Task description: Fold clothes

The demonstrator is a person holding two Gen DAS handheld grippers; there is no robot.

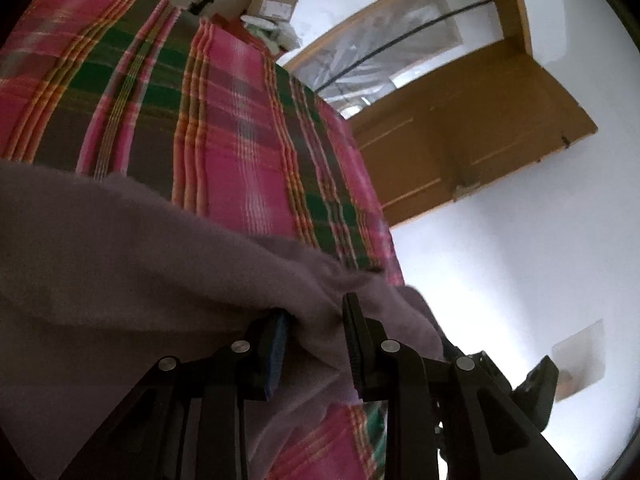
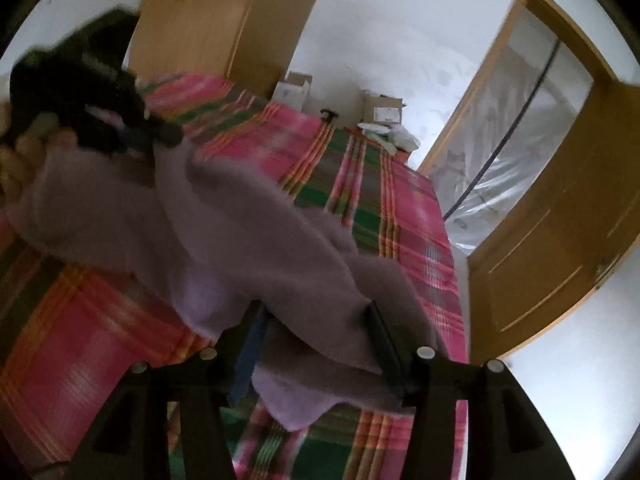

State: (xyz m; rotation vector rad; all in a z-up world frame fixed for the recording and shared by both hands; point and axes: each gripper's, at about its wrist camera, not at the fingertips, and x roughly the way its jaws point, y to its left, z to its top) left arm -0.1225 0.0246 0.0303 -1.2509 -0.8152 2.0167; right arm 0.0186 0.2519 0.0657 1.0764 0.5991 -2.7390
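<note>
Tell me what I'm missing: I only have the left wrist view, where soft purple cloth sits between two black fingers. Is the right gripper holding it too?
Observer: Yes. In the right wrist view the right gripper has the soft purple garment bunched between its fingers, apparently clamped.
Operator: Can you see my left gripper from there?
Observer: Yes, the left gripper shows at upper left, blurred, at the garment's far end, with a hand behind it.
Operator: Is the cloth lifted or lying flat?
Observer: It stretches between both grippers above the pink and green plaid bedcover; I cannot tell whether its middle touches.
</note>
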